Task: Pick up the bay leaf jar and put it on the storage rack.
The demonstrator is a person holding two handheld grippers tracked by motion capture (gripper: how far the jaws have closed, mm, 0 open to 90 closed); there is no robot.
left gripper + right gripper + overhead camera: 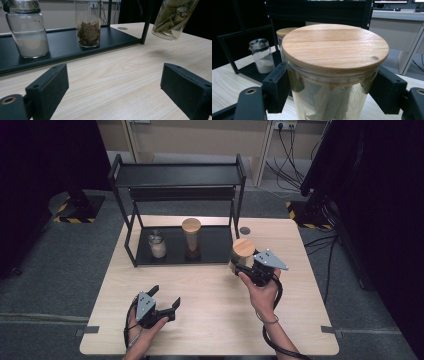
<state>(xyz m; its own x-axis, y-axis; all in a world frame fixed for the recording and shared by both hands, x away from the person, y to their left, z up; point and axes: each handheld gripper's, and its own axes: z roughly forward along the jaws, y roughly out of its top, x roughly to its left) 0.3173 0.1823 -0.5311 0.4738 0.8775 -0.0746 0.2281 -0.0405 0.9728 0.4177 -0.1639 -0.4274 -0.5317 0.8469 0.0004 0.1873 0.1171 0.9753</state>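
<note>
Above the table's right half, just right of the black rack (177, 175), the right gripper (248, 268) clamps a clear glass jar (329, 100) of dried pale leaves, lifted clear of the wood. Its round, grained wooden lid (334, 46) faces up, the long axis slightly tilted. At near left, the left gripper (166, 297) rests with jaws spread, holding nothing.

Both hands are bare below the forearm, with a thin bracelet (268, 320) on the right wrist. The left gripper (165, 301) and right gripper (239, 268) are matt black, each topped by a grey three-cornered plate dotted with small screws. A black cable (272, 345) trails from each. The jaws carry flat, rough-textured rectangular pads (51, 86) with small holes along their top edges.
</note>
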